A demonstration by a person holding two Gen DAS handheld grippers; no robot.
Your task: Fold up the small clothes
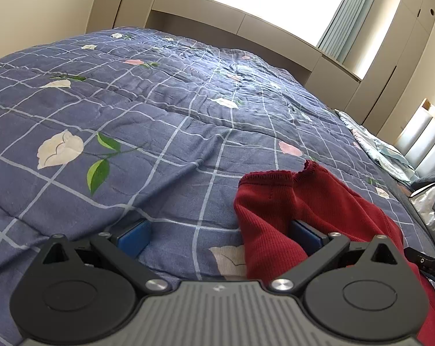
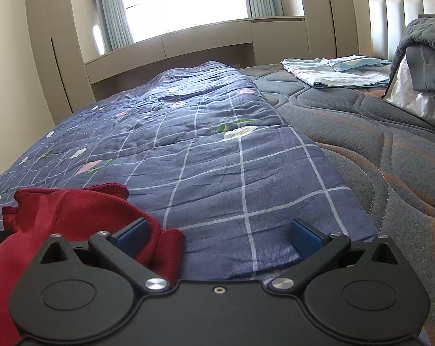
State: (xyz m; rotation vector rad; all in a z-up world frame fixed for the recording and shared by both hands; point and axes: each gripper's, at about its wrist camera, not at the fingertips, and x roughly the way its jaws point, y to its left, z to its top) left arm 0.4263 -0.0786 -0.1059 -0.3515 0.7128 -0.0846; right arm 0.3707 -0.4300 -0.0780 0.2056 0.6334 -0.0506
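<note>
Dark red ribbed knit garment (image 1: 309, 201) lies bunched on the blue checked floral quilt (image 1: 130, 109), near the quilt's near edge, scalloped hem pointing away toward the window. Left gripper (image 1: 220, 235) sits low over the quilt, jaws spread wide; its right blue pad (image 1: 305, 235) is pushed into the red cloth, left pad over bare quilt, nothing pinched. Right gripper (image 2: 218, 238) also wide open; its left blue pad (image 2: 133, 236) is tucked against a fold of the garment (image 2: 73, 216), right pad over bare quilt close to the quilt's right edge. Grey quilted mattress (image 2: 376, 150) is exposed beyond that edge. Folded light-blue bedding (image 2: 332, 72) sits at the mattress's far end, grey blanket (image 2: 428, 46) heaped at far right.
</note>
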